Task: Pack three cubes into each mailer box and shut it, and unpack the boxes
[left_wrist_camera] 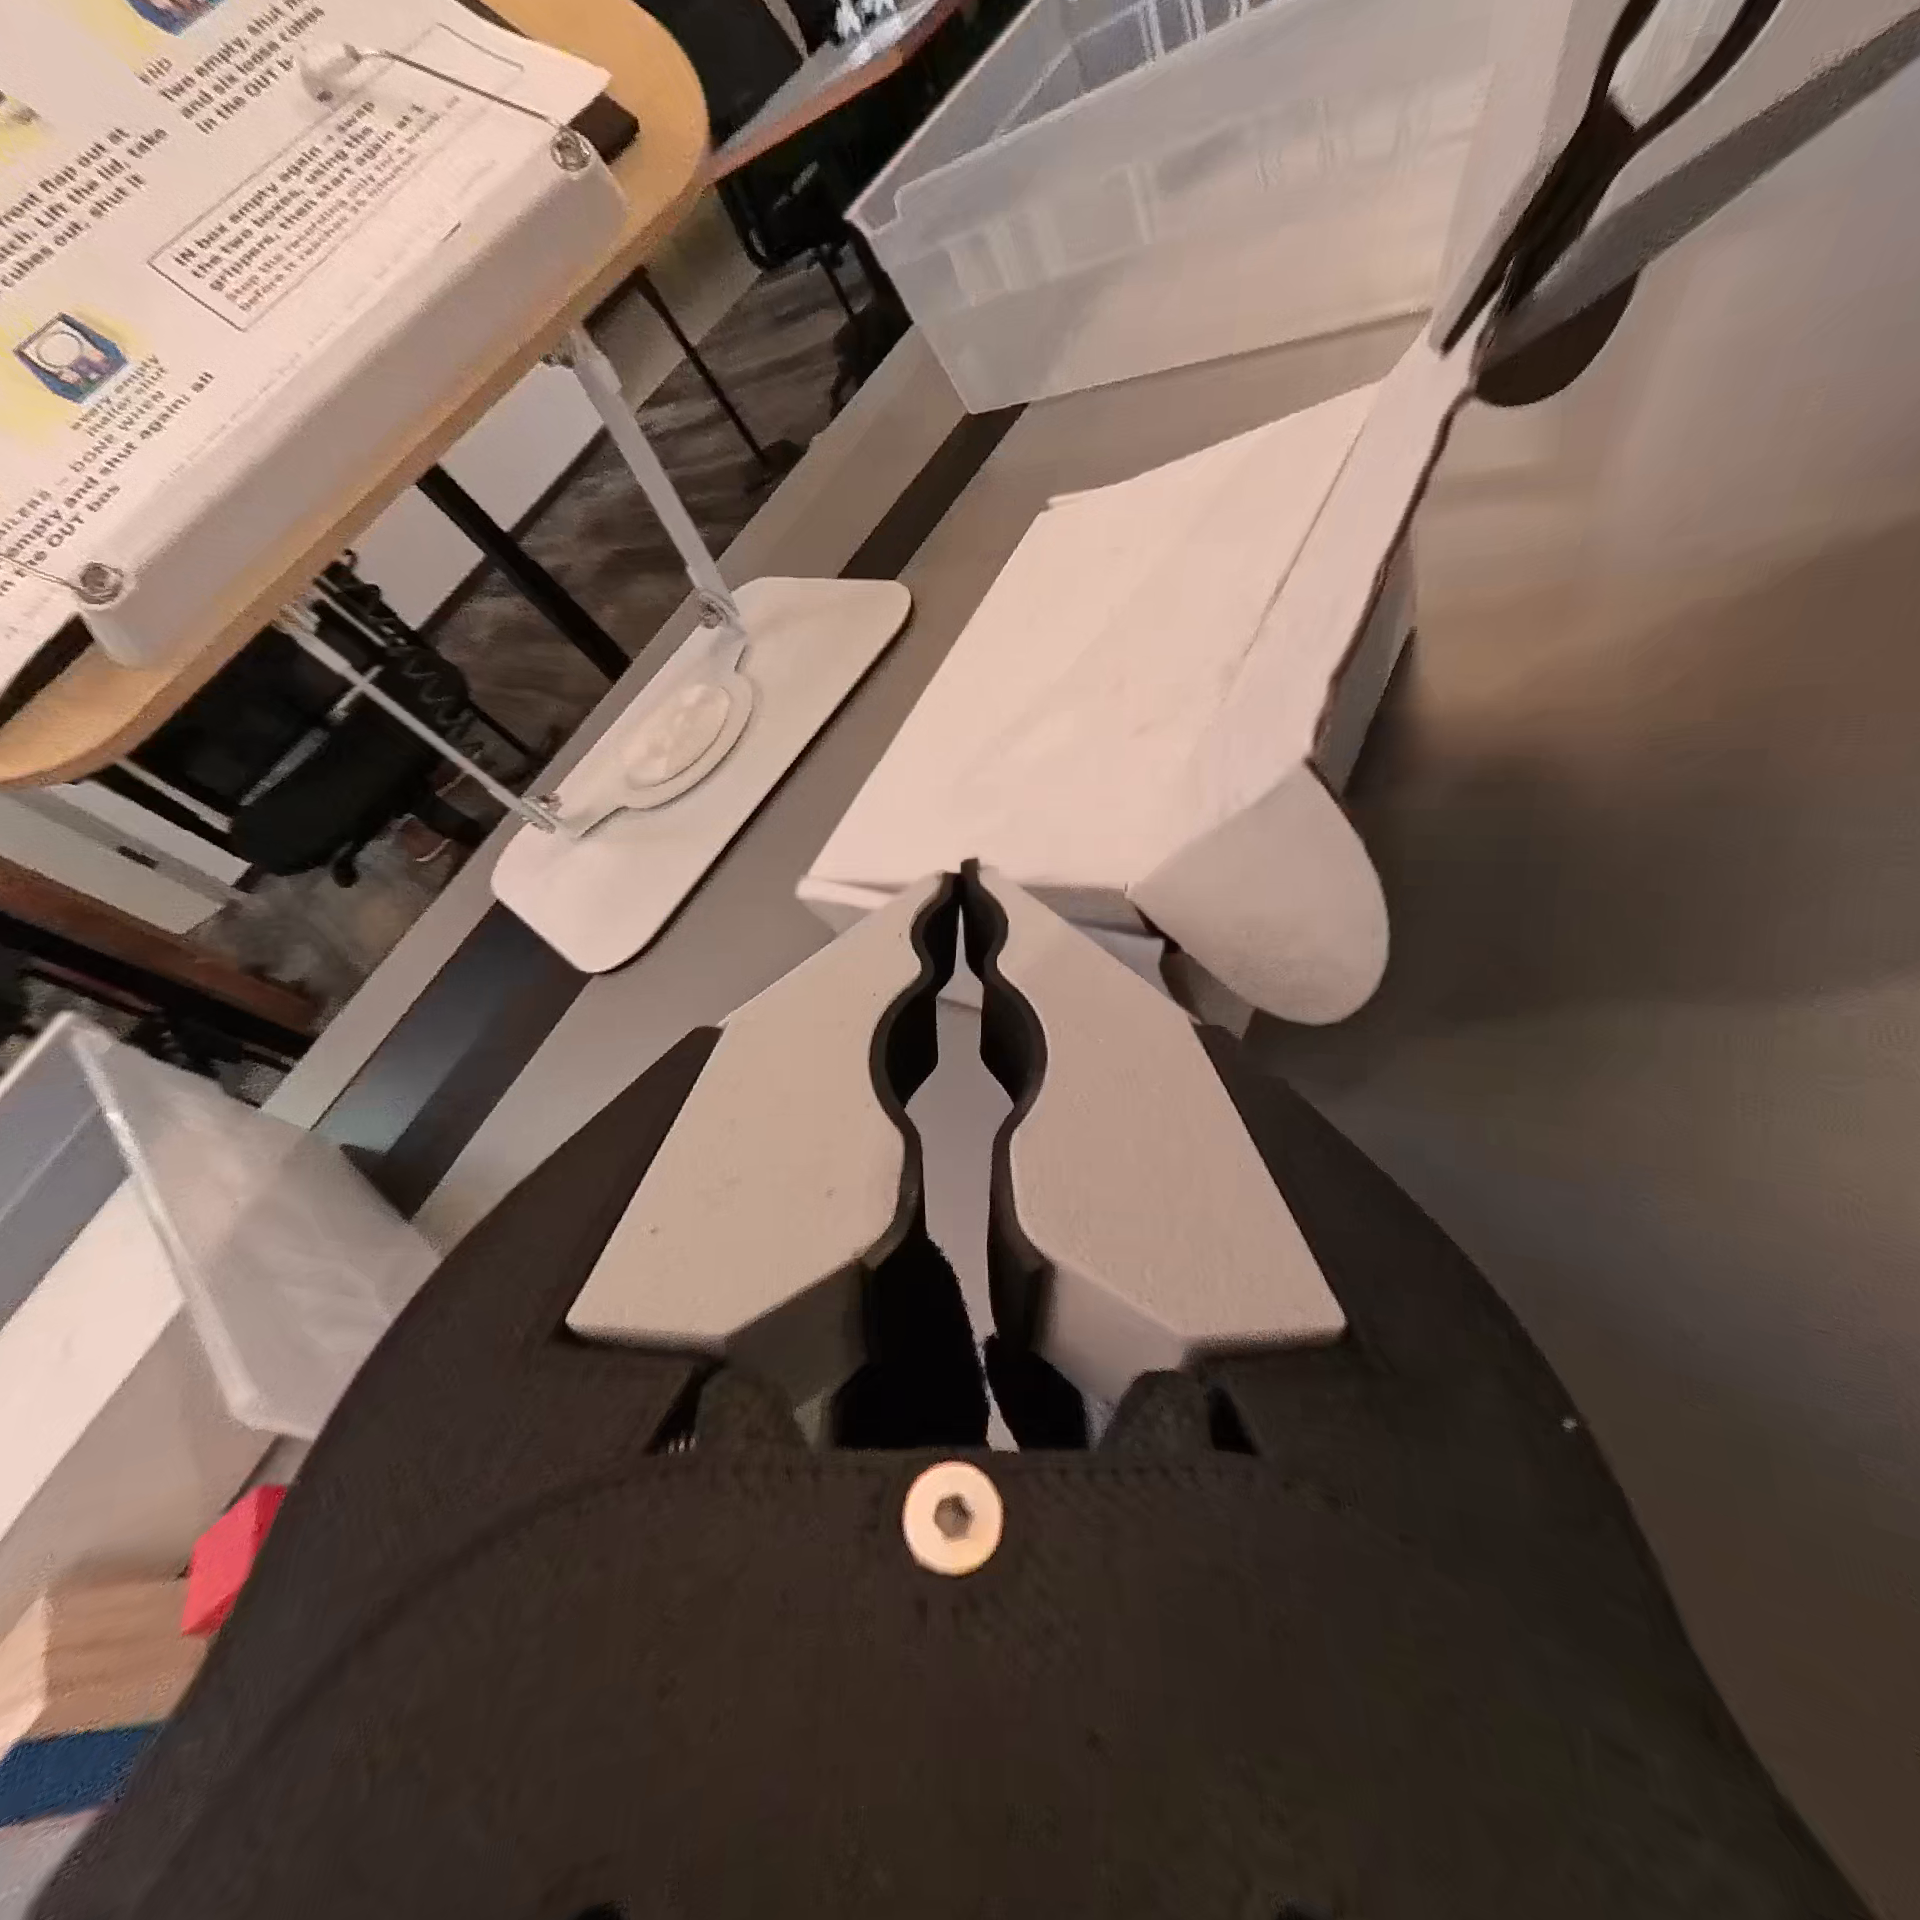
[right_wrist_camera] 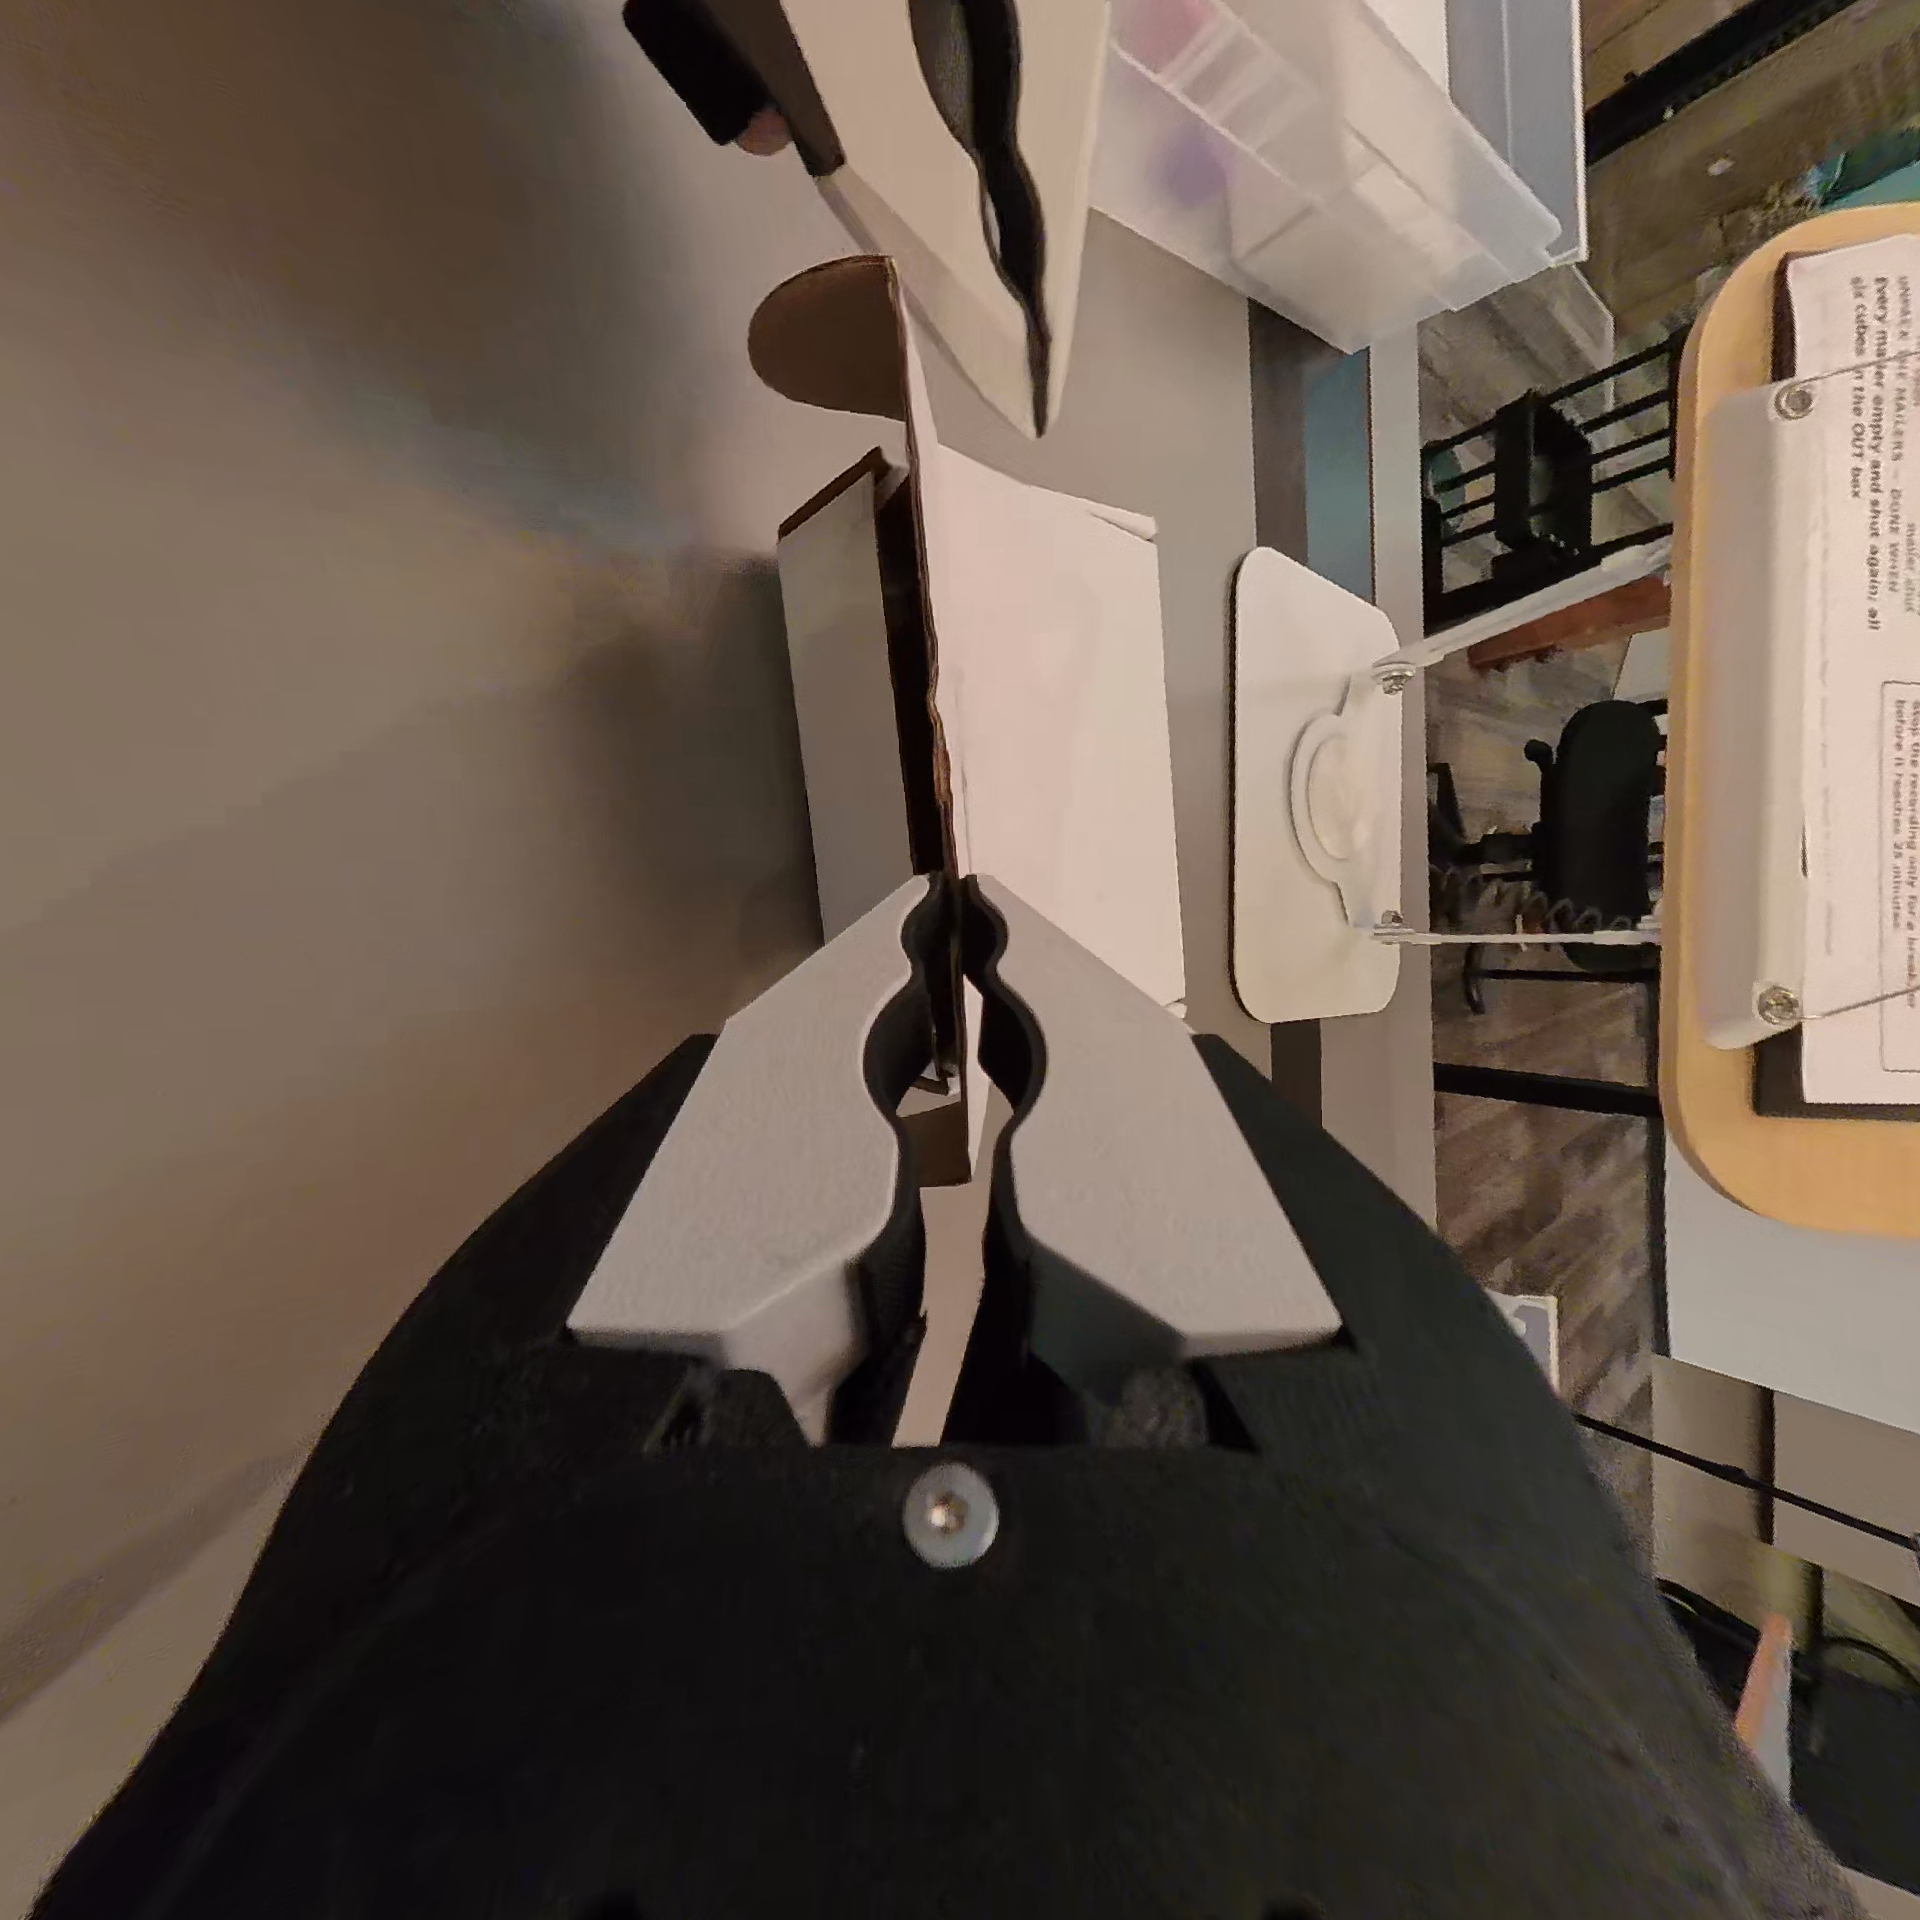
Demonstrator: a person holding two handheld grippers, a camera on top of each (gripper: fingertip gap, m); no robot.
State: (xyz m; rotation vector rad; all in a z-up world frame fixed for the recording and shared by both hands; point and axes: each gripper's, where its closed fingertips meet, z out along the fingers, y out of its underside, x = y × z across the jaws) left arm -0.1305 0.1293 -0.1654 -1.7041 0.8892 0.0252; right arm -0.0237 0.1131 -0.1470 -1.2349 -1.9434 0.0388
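Observation:
A white mailer box (left_wrist_camera: 1091,675) lies on the grey table (left_wrist_camera: 1662,935) with its lid down; it also shows in the right wrist view (right_wrist_camera: 1049,707). Its front flap (right_wrist_camera: 920,582), brown on the inside, stands up edge-on, and a rounded side ear (left_wrist_camera: 1288,914) sticks out at its end. My right gripper (right_wrist_camera: 951,883) is shut on that flap's near end; in the left wrist view it (left_wrist_camera: 1475,332) pinches the far end. My left gripper (left_wrist_camera: 961,883) is shut with nothing between its tips, at the box's near corner. In the right wrist view it (right_wrist_camera: 1039,416) hangs beside the flap. Red (left_wrist_camera: 234,1558), wooden (left_wrist_camera: 83,1652) and blue (left_wrist_camera: 52,1787) cubes lie at the lower left.
A clear plastic bin (left_wrist_camera: 1143,187) stands behind the box, also in the right wrist view (right_wrist_camera: 1299,156). Another clear bin (left_wrist_camera: 177,1195) sits at the left by the cubes. A white document stand's base (left_wrist_camera: 707,769) (right_wrist_camera: 1314,790) stands at the table edge, holding a printed sheet (left_wrist_camera: 260,208).

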